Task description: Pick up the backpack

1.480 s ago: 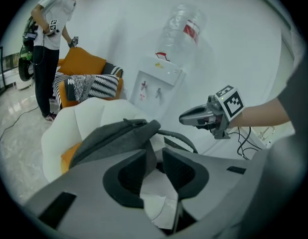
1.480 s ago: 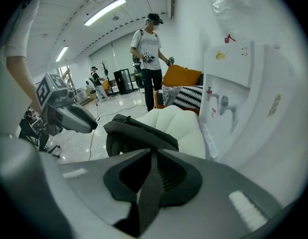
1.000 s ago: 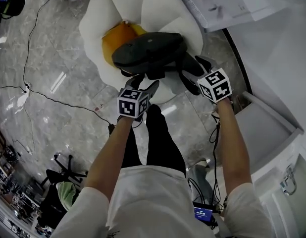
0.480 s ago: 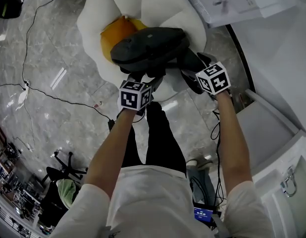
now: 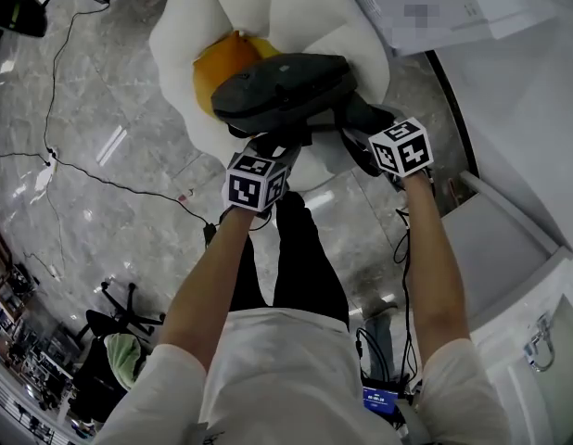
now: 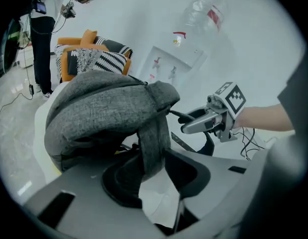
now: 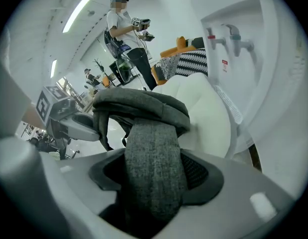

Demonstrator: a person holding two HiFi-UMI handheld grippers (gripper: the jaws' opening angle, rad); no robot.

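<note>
1. Head view: the grey backpack (image 5: 282, 86) lies on a white petal-shaped seat (image 5: 310, 17), at twelve o'clock from the person holding the tools. An orange cushion (image 5: 222, 63) peeks out at the pack's ten o'clock. The left gripper (image 5: 273, 142) reaches the pack's edge at six o'clock. The right gripper (image 5: 353, 123) meets the edge at about four o'clock. Both point steeply down from outstretched arms. A thin black cable (image 5: 110, 185) snakes over the marble floor (image 5: 101, 248) out at nine o'clock.

2. Left gripper view: the pack fills the frame from nine to twelve o'clock, resting on the seat. One grey strap (image 6: 154, 143) hangs down from it, straight between this gripper's jaws. The jaws have just been closing, stand fairly narrow, and their dark pads press the strap on both sides. The other gripper shows at three o'clock, tips against the pack. A striped cushion (image 6: 106, 59) sits at eleven o'clock and a water dispenser (image 6: 174, 66) at one o'clock.

3. Right gripper view: a broad second strap (image 7: 154, 168) drops from the pack at twelve o'clock and fills the gap between these jaws. They have just been closing too. They stand wider than the left pair, clamped on the webbing. The left gripper appears at nine o'clock. A person (image 7: 126, 34) stands in the background at eleven o'clock.
</note>
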